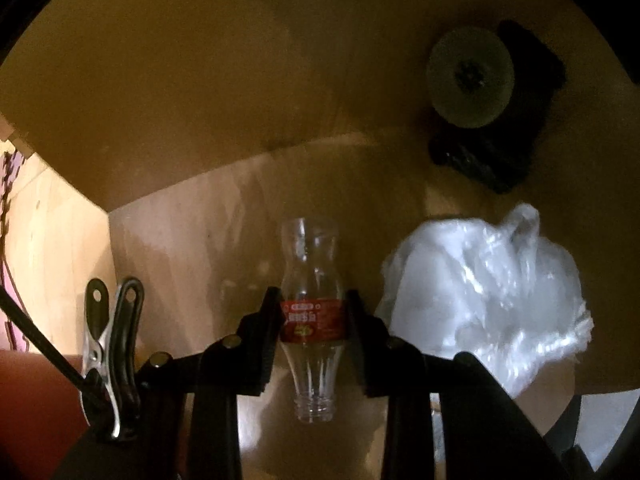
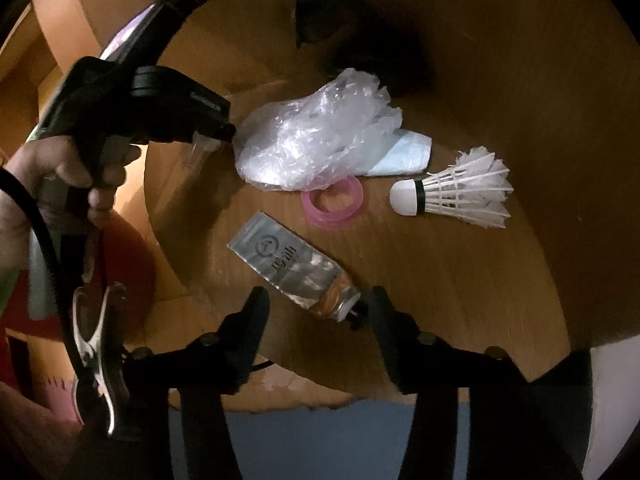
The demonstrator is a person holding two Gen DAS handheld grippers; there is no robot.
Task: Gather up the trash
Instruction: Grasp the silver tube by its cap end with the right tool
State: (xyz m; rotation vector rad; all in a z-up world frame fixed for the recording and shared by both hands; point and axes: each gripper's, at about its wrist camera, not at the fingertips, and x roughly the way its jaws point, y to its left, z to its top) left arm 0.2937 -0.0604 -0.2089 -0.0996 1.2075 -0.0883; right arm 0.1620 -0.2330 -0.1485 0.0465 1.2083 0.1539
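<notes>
One item secured: left gripper (image 1: 312, 312) jaws clamped clear bottle (image 1: 311, 276) between them. Right gripper (image 2: 316, 304) jaws stood open, crumpled tube (image 2: 296, 266) just ahead; plastic bag (image 2: 320, 136), mask (image 2: 404, 152) beyond, uncollected.

We seem to be in a home: a round wooden table (image 2: 500, 280) under dim warm light bears household clutter, a shuttlecock (image 2: 456, 192), a pink tape ring (image 2: 334, 204), a face mask (image 2: 404, 156), a crumpled plastic bag (image 2: 320, 136). Pale wood furniture (image 1: 52, 240) stands beside it.
</notes>
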